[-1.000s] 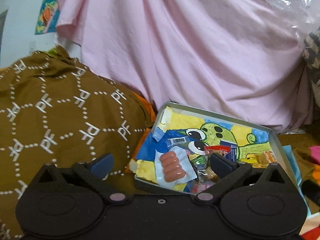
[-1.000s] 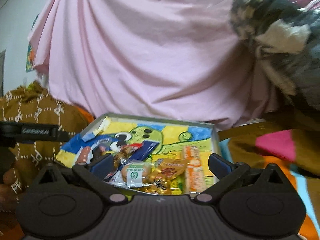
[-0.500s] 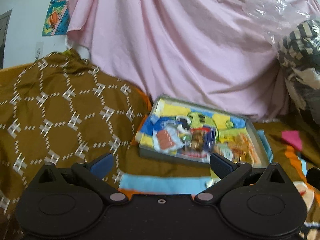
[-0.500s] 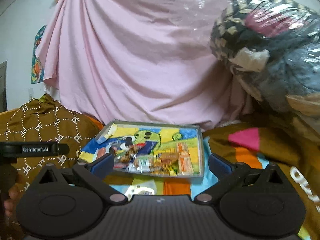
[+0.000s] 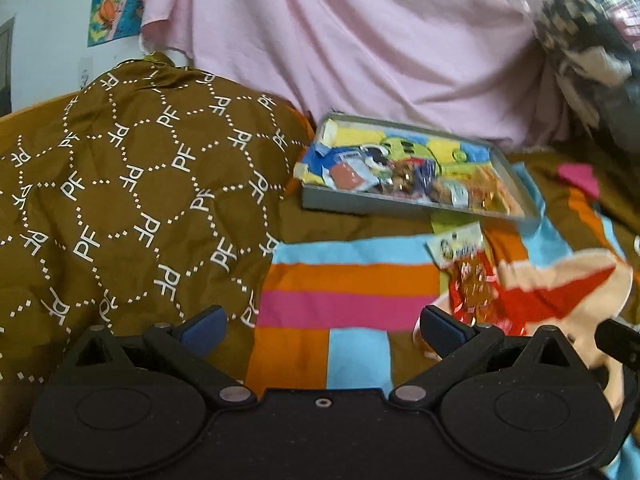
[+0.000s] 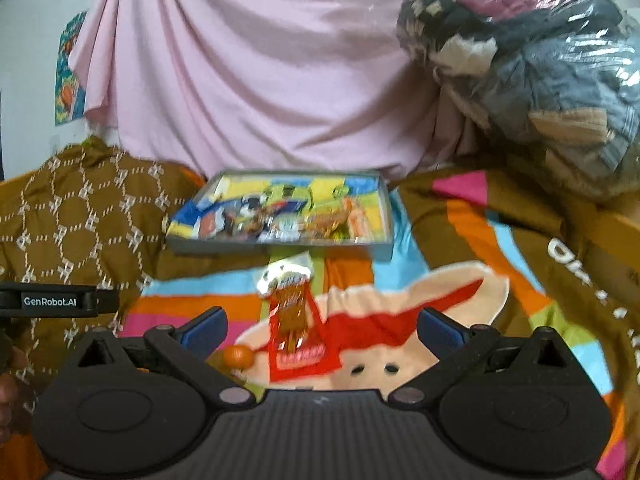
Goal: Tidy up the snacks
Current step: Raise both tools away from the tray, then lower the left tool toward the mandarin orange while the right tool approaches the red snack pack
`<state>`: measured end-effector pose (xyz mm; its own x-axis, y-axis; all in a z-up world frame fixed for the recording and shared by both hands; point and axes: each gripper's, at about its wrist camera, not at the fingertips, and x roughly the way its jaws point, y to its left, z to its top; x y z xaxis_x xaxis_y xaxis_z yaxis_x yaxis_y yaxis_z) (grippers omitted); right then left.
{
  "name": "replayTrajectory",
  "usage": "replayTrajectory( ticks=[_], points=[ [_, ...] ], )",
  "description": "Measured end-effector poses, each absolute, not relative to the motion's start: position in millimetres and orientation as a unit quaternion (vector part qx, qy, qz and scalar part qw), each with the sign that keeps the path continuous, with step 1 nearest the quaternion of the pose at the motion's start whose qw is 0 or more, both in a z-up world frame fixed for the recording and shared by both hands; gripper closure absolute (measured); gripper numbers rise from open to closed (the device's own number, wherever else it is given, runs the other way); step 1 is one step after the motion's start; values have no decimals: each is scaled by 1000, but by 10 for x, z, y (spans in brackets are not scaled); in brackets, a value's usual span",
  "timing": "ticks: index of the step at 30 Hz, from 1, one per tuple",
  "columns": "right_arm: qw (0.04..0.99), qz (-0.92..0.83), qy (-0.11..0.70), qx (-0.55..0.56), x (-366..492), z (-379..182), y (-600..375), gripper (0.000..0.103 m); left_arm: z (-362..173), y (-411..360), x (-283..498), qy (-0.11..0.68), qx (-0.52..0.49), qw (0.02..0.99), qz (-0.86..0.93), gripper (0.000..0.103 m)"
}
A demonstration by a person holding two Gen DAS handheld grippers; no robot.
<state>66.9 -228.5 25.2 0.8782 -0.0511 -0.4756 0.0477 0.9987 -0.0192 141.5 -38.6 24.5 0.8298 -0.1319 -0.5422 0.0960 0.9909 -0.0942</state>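
Left tongs (image 5: 322, 328): wide open, empty | Right tongs (image 6: 322, 328): wide open, empty | Tray (image 6: 280, 245): holds most snacks | Red packet (image 6: 298, 340): loose on blanket (image 6: 448, 248) near tray | Risk: soft bedding yields, thin wrapper may slip from fingers during pickup

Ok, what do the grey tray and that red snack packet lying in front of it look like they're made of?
The tray looks like thin grey card or board with a matt finish: flat low walls, no shine, a printed cartoon sheet lining the inside. Blur leaves plastic or metal open. The red snack packet appears to be glossy plastic film or foil: bright glints and a crinkled surface.
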Motion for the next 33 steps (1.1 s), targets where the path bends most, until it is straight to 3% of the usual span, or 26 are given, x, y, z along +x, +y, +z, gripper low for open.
replayTrajectory(
  ticks=[33],
  points=[
    [946,-23,322,0,1078,-407,-2269,0,-367,-407,1624,306,-29,945,-114,1]
  ],
)
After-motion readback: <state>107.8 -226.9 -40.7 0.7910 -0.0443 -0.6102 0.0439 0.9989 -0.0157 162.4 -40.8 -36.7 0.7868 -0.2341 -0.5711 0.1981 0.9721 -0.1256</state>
